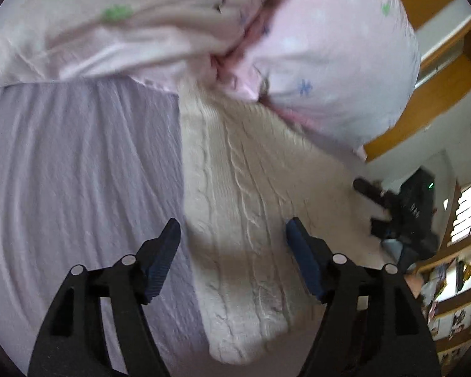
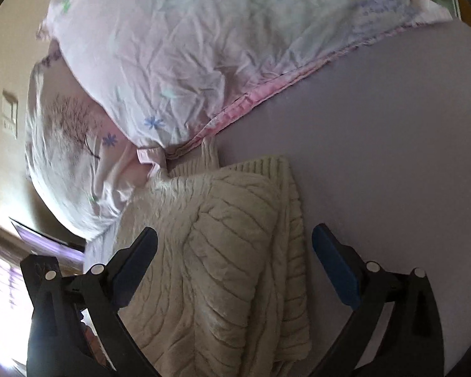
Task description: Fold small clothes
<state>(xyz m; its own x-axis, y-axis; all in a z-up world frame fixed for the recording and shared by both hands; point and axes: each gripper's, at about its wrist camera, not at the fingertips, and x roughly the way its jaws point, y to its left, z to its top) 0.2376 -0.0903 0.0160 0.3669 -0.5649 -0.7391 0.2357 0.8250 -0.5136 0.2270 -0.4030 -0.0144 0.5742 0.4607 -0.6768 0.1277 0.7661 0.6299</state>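
A cream cable-knit sweater [image 1: 235,204] lies folded on a lilac bed sheet [image 1: 78,172]. My left gripper [image 1: 232,235] is open above the sweater's near part, with nothing between its fingers. In the right wrist view the same sweater [image 2: 223,251] lies in folded layers, one edge lying over the other. My right gripper [image 2: 235,251] is open and hovers over it, with nothing held. The right gripper also shows in the left wrist view [image 1: 392,210] at the sweater's right edge.
A pink flowered pillow [image 1: 329,62] and a pale quilt [image 1: 110,25] lie just beyond the sweater, touching its far end. The pillow shows in the right wrist view [image 2: 188,47] too. Wooden shelves [image 1: 439,72] stand to the right. Bare sheet [image 2: 376,141] spreads right of the sweater.
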